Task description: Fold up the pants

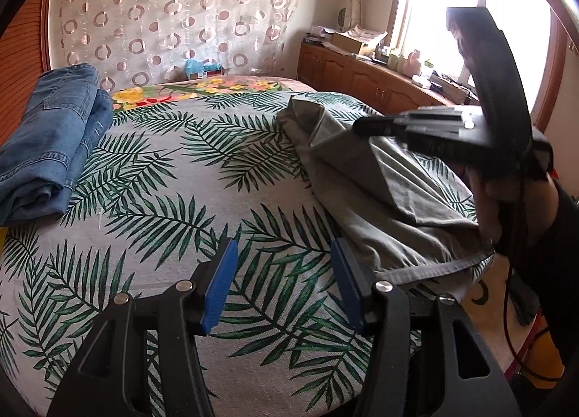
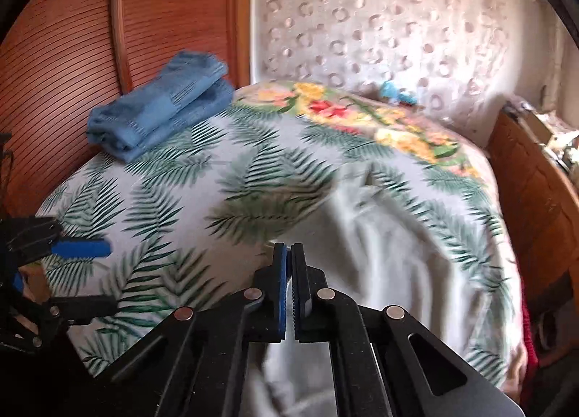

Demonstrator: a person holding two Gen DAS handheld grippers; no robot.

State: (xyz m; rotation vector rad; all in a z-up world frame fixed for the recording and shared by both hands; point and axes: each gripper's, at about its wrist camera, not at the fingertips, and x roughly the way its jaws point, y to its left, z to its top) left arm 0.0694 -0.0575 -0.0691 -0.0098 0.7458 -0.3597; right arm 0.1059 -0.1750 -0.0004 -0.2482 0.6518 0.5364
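Right wrist view, blurred: right tongs clenched, seemingly on the grey pants, left tongs released; a thin pinch could slip.

Bright window above wooden cabinets; circle-patterned curtain behind.

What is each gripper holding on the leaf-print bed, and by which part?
The left gripper stands open, holding nothing. The right gripper is shut, apparently pinching the grey-green cloth pants; which part cannot be told.
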